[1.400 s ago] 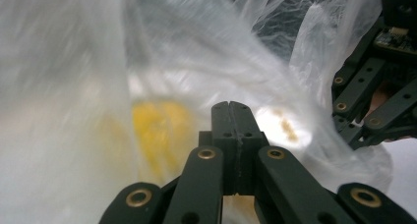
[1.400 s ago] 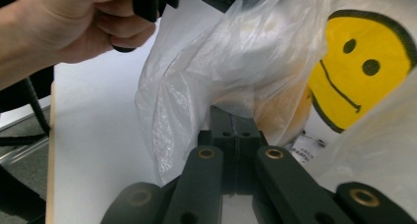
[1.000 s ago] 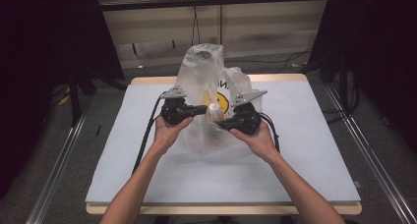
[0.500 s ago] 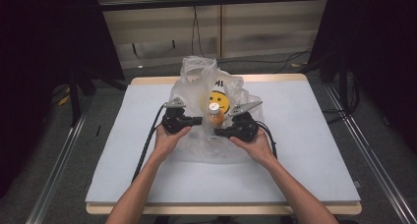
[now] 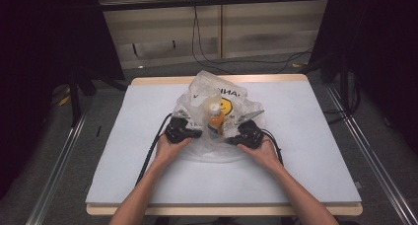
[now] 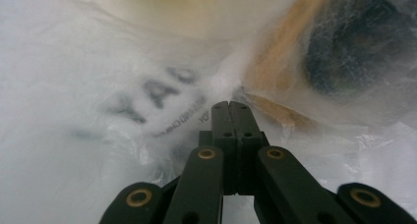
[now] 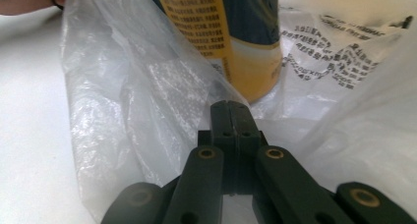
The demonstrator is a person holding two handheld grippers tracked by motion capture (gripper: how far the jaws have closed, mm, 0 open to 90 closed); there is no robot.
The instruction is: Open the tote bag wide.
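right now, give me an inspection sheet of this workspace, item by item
surface: white table top, wooden edge.
job's things: clear plastic bag with smiley print, slumped; orange bottle upright inside it.
clutter: nothing seen.
grippers: left gripper and right gripper both shut, each on a side of the bag; whether film is pinched is unclear.
cables: black cable trails from the left gripper; more on the floor behind.
surroundings: dark curtains, metal rails, grey floor.

Thin crinkled translucent plastic bag (image 5: pixel 231 104), glossy orange plastic bottle (image 5: pixel 216 120), matt white table (image 5: pixel 315 151) with wooden edge.
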